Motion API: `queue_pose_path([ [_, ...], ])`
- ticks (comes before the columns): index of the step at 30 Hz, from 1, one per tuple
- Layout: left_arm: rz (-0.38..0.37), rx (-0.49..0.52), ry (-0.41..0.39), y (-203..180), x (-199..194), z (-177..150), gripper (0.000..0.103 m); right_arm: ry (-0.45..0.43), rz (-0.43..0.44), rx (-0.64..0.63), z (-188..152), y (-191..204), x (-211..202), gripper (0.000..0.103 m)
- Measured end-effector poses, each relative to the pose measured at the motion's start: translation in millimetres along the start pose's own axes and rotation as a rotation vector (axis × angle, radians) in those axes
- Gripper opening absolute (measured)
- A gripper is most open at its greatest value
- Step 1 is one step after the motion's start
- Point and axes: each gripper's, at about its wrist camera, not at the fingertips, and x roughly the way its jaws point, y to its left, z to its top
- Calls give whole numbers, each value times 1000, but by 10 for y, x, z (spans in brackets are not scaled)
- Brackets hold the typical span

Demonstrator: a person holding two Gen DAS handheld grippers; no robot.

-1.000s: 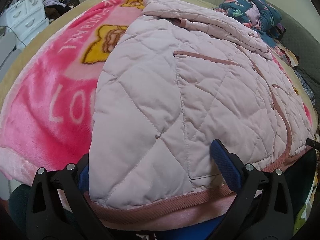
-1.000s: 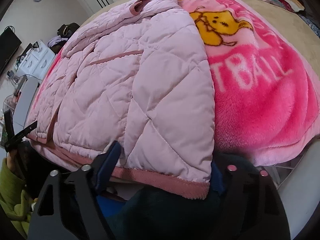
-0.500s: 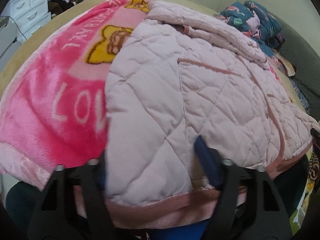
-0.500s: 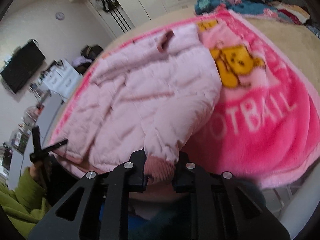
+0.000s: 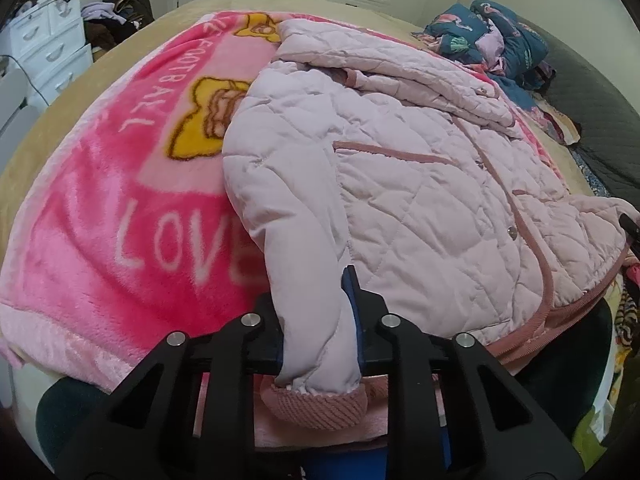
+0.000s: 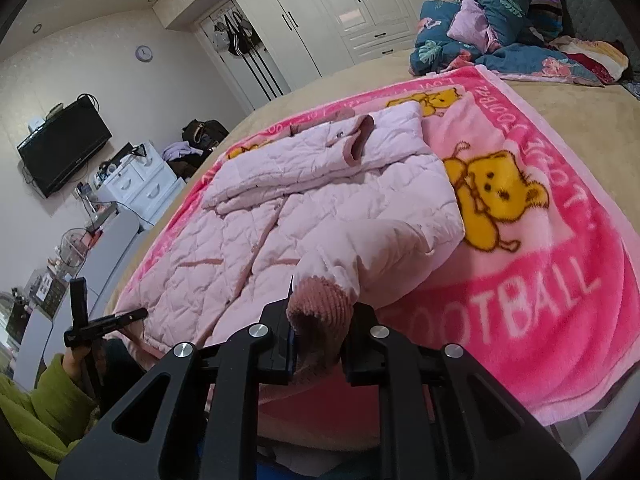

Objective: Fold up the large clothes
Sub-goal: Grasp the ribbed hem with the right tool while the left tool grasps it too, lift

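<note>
Left gripper (image 5: 316,320): jaws closing, pads already pinching a bunched fold of the pink quilted jacket (image 5: 420,184) at its near hem corner; ribbed hem band (image 5: 316,408) hangs below the fingers.

Right gripper (image 6: 320,332): pressed together on the other near hem corner, ribbed band (image 6: 320,308) puckered between the pads.

Reading: 2 grips, 1 at each bottom corner, look meant to carry the hem up and over toward the collar (image 6: 362,142) for a crosswise fold. Corners held so the padded cloth stays spread, not sagging mid-span.

Jacket lies front-up on the pink bear blanket (image 6: 540,300), which covers the bed (image 6: 580,128); sleeves look folded across the chest.

Beyond: crumpled blue bedding (image 6: 480,40) at the bed's far end, well apart.

Containers: white drawer unit (image 6: 140,184) beside the bed, drawers shut, contents hidden; clutter on top, too small to tell. Wardrobe (image 6: 340,12) doors shut.
</note>
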Motion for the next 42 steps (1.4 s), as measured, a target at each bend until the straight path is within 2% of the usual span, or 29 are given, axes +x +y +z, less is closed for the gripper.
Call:
queue_pose_path([
  [10,-52,-38,-71,-37,-139,175,8,-70,15,30,135,-22,-37,14],
  [19,-51,5,-157,-151,-322,478,8,-132,26,41,314,-4,-63,14],
  [34,-62,23,-247,-238,-453,962,8,-195,6,57,576,-21,-96,13],
  [42,-35,56,-307,-333,-531,1220,8,-239,-4,47,781,0,-132,13],
])
